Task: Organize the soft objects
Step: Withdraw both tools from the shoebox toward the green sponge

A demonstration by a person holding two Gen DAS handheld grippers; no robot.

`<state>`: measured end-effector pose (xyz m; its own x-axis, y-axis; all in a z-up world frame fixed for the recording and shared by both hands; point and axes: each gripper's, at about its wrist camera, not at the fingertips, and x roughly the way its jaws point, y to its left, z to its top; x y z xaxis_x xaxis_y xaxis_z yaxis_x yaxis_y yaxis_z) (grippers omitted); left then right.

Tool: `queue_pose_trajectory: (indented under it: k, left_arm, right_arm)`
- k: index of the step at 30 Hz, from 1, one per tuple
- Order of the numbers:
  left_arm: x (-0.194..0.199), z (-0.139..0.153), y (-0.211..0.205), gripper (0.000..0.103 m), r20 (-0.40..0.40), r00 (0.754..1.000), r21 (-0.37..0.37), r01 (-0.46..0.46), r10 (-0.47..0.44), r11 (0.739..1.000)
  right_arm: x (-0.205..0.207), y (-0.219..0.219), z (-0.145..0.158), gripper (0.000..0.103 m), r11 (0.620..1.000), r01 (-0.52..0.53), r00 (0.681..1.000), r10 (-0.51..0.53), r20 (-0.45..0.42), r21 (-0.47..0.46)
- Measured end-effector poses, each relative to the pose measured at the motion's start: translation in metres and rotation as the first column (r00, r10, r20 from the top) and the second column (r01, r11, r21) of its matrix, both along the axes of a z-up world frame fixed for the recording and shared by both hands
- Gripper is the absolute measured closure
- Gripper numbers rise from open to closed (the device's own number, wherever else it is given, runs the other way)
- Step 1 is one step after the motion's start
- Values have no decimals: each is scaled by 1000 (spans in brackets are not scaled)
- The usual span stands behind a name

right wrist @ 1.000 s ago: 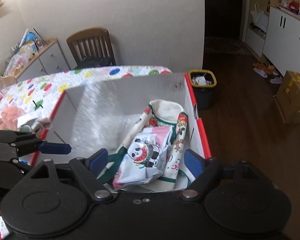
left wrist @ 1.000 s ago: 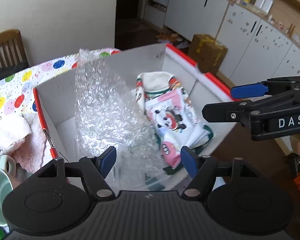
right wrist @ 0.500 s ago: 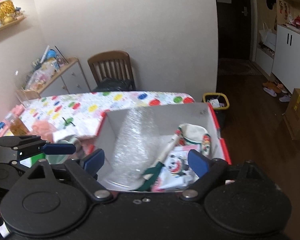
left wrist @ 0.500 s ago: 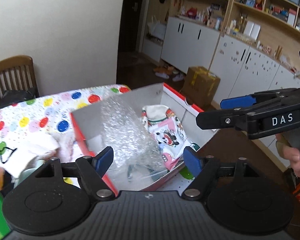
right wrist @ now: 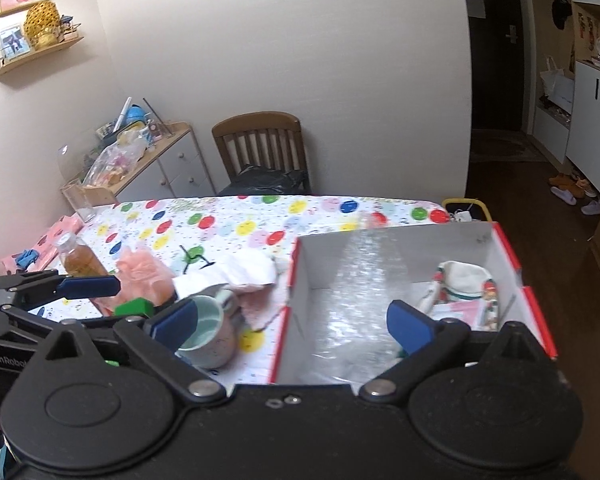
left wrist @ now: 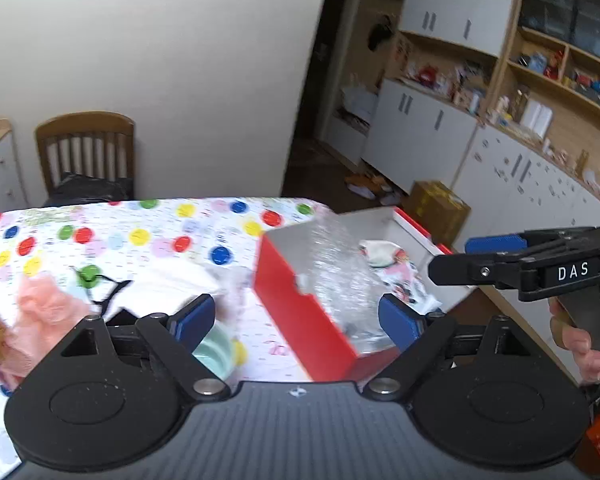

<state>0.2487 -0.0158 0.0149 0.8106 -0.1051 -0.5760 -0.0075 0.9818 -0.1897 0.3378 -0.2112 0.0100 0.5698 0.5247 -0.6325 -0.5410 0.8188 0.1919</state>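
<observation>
Crinkly bubble wrap (right wrist: 364,292) stands in the red-edged box (right wrist: 500,240), beside a printed cloth (right wrist: 466,284). Left of the box, a mint mug (right wrist: 204,332). Left gripper (left wrist: 296,316) and right gripper (right wrist: 292,324) empty, jaws just spread wide.

You have one red-and-white box (right wrist: 404,248) holding one bubble-wrap sheet (right wrist: 360,292) and one printed cloth (right wrist: 466,292). Outside it sit one mug (right wrist: 206,336), one bottle (right wrist: 78,260) and one chair (right wrist: 260,144).

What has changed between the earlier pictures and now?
Both grippers pulled back and up from the red-and-white box; the left gripper and the right gripper have just been opening, with nothing between them. The bubble wrap and the printed cloth stayed in the box.
</observation>
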Motion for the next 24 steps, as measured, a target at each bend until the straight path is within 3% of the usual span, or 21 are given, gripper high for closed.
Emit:
queue_pose_trajectory:
  k: [1, 2, 12, 17, 24]
  left_arm:
    - [-4, -1, 7, 1, 6, 1000, 2, -14, 14, 1000]
    - [-7, -2, 13, 0, 12, 999, 7, -30, 30, 1000]
    - [-37, -25, 67, 0, 30, 987, 50, -158, 157, 986]
    - [-41, -47, 94, 0, 8, 978, 27, -211, 211, 977]
    - [-39, -81, 117, 0, -39, 959, 59, -280, 282, 958]
  right_arm:
    - [-1, 7, 0, 1, 1000, -2, 1000, 2, -1, -3]
    - [-2, 13, -1, 0, 1000, -4, 1000, 4, -2, -5]
    - [-1, 79, -12, 0, 999, -21, 1000, 20, -18, -44]
    - [10, 114, -22, 0, 997, -30, 999, 28, -36, -67]
    - [28, 163, -44, 0, 992, -54, 996, 45, -82, -115]
